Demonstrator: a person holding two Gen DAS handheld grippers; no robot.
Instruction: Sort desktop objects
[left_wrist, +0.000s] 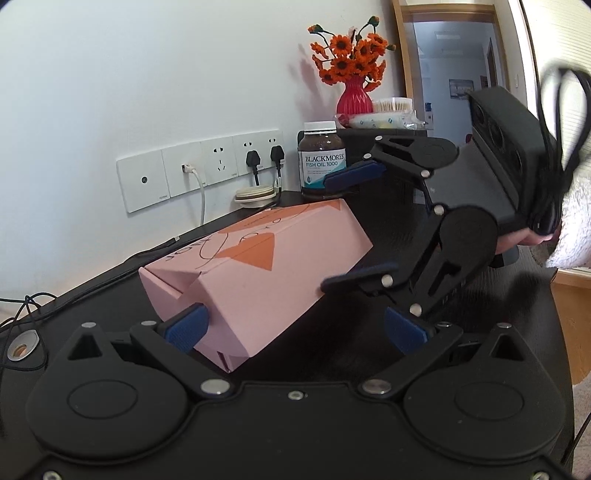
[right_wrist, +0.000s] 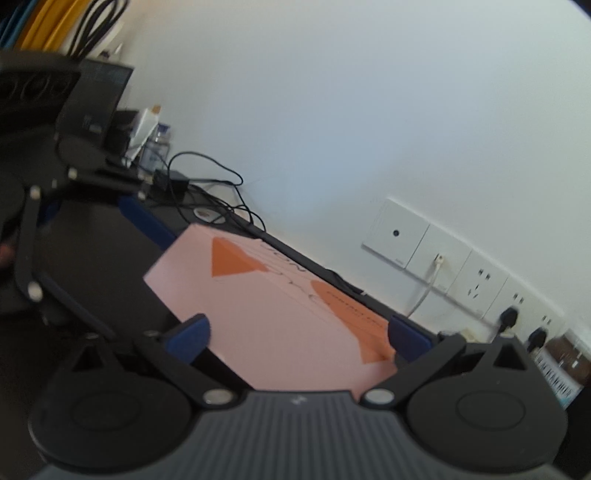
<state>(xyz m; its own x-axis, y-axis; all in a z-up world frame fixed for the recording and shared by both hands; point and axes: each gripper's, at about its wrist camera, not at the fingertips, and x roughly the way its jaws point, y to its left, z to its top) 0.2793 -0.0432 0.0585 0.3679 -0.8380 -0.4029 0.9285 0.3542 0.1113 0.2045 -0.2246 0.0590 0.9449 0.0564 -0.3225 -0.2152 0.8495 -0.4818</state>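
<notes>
Both grippers are seen spread wide around the pink box (left_wrist: 258, 273), the left gripper (left_wrist: 299, 326) at one end and the right gripper (right_wrist: 299, 332) at the other. The box is seen on the black desk (left_wrist: 388, 221), tilted. Behind it, a brown bottle (left_wrist: 322, 158) is placed near the wall sockets (left_wrist: 199, 166).

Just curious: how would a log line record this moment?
pink cardboard box on black desk | both grippers' jaws open around box ends | not lifted
</notes>
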